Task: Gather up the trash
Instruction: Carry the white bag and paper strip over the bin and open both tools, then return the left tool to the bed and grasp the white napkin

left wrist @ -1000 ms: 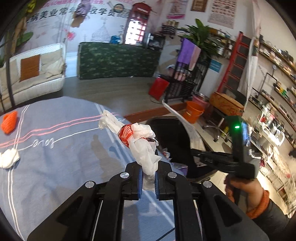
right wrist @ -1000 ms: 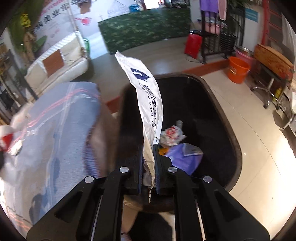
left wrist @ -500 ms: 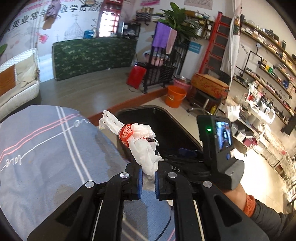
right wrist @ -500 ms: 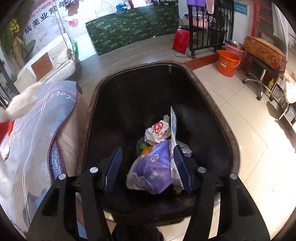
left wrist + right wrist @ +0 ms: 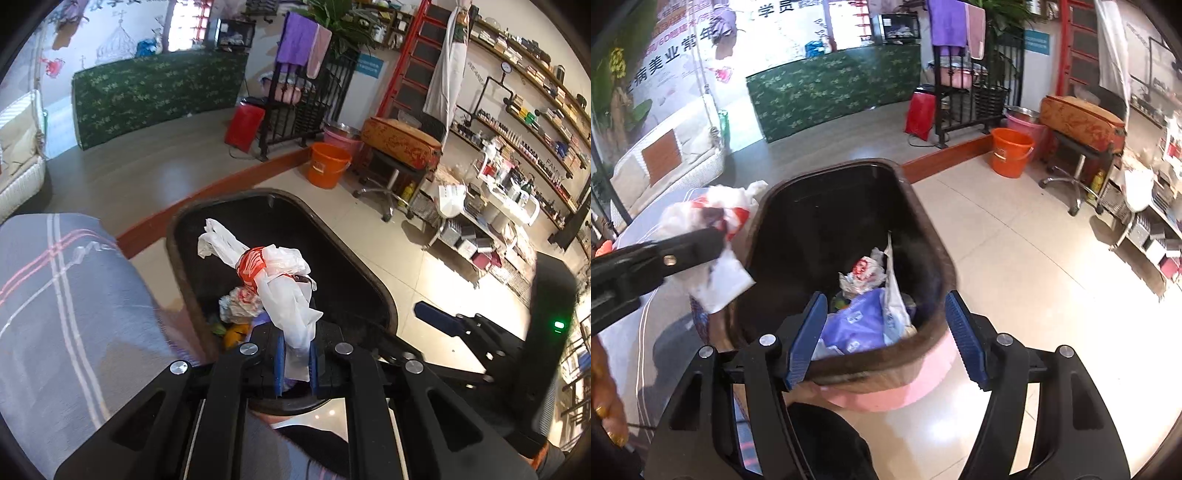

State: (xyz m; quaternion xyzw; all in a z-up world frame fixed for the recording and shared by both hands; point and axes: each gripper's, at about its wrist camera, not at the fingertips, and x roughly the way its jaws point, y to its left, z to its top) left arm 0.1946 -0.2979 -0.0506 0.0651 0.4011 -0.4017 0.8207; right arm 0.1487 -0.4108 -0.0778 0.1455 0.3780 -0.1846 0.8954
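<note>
Trash bin (image 5: 925,354) as the landmark: black liner inside, pink body below the brown rim, standing on the tiled floor just beside the bed (image 5: 55,314) with the grey striped cover.

Left gripper (image 5: 295,363) is clenching a crumpled white plastic bag (image 5: 284,291) with red print; its blue pads are pinching the bag's lower tail, so the bulk is standing up and forward of the jaws. In the left wrist view the bag is hanging over the bin's near side; in the right wrist view it (image 5: 713,236) is sitting at the bin's left rim, over the bed edge, so whether it is fully over the opening is hard to tell. Pinching the tail probably lets the bag fall free once released.

Right gripper (image 5: 886,336) is hovering over the bin's near rim with jaws spread wide and nothing between them. Inside the bin, below it: a purple packet (image 5: 857,325), a long white wrapper (image 5: 895,295) leaning against it, and a small white-and-red crumpled bag (image 5: 862,275). Something orange (image 5: 232,334) is lying low at the bin's bed side.

Judgement: right side looks done with its drop; left drop is not yet done. Next move likely needs the left gripper further over the bin's middle before opening. Risk: light bag is catching on the rim or falling onto the bed.
</note>
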